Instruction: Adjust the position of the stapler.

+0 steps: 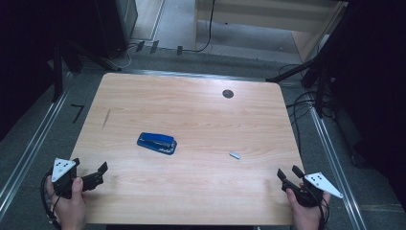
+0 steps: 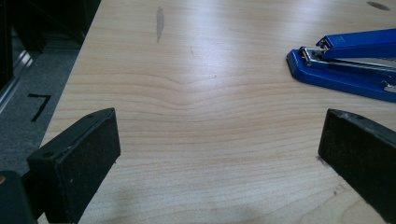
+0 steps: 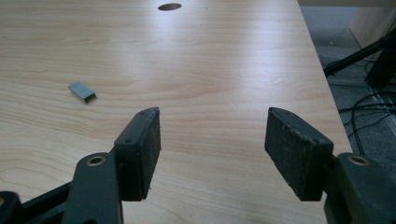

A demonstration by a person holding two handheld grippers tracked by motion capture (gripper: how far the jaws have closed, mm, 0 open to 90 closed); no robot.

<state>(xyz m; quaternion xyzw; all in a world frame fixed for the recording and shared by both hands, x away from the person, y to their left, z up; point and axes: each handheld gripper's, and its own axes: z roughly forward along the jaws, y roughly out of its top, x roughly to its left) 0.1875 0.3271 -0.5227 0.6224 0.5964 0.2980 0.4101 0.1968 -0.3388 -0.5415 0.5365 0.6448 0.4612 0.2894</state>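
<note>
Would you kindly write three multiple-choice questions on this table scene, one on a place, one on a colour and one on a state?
1. Where does the strip of staples lie relative to the stapler in the high view?
A. To its right, apart from it
B. On top of it
C. To its left, touching it

2. What colour is the stapler?
A. Red
B. Blue
C. Yellow

3. How do the left gripper and the right gripper stand?
A. Both shut on the stapler
B. One open, one shut
C. Both open and holding nothing

Answers:
1. A, bare table shows between the two.
2. B, its body is blue with a metal channel inside.
3. C, each gripper view shows its jaws wide apart over bare wood.
</note>
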